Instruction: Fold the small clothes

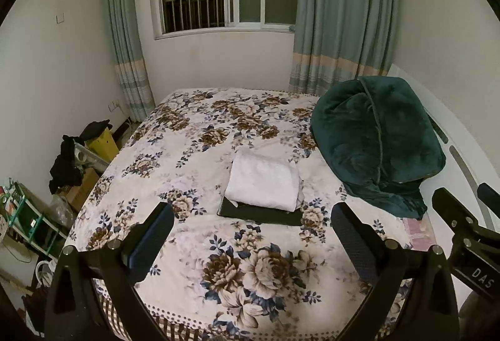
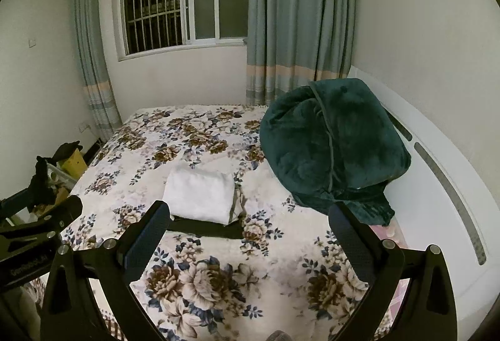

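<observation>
A folded white garment [image 1: 264, 181] lies on a folded black garment [image 1: 262, 215] in the middle of the floral bed [image 1: 193, 134]. The same stack shows in the right wrist view, white garment [image 2: 200, 195] over black garment [image 2: 206, 228]. My left gripper [image 1: 251, 234] is open and empty, held above the near part of the bed, short of the stack. My right gripper [image 2: 248, 234] is open and empty, beside the left one and just right of the stack. The right gripper's body shows at the edge of the left wrist view [image 1: 468, 234].
A dark green blanket [image 1: 378, 137] is heaped at the right on the bed, also in the right wrist view [image 2: 331, 144]. A white headboard [image 2: 437, 172] runs along the right. Boxes and dark clothes [image 1: 72, 162] crowd the floor at the left. A window and curtains stand behind.
</observation>
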A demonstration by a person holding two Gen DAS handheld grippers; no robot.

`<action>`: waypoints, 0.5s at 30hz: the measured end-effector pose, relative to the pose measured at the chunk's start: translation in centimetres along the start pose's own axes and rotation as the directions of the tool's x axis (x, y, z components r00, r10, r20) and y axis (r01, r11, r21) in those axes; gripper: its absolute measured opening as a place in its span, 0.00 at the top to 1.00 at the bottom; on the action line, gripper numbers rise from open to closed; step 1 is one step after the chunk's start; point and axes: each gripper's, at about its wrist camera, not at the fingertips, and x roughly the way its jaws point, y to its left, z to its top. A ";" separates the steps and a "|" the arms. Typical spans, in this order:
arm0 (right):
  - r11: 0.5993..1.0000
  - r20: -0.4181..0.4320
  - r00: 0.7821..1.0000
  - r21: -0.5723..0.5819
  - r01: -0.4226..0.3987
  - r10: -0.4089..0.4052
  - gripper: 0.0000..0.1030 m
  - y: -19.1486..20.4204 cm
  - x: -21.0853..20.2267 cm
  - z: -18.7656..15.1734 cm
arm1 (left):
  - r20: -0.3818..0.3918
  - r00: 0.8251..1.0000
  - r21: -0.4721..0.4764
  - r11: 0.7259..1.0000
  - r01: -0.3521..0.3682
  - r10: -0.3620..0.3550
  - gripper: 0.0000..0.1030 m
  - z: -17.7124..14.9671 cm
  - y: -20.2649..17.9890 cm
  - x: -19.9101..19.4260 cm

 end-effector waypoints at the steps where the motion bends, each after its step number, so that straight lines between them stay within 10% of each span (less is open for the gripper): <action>1: 1.000 -0.001 1.000 0.003 0.000 0.000 0.00 -0.1 0.1 -0.1 | -0.001 1.000 0.000 1.000 -0.001 0.001 0.00 -0.2 0.0 -0.2; 15: 0.999 -0.015 0.999 -0.028 -0.044 0.044 0.00 0.5 -0.2 0.4 | 0.012 1.000 -0.011 1.000 -0.022 0.022 0.00 -0.9 0.0 -2.1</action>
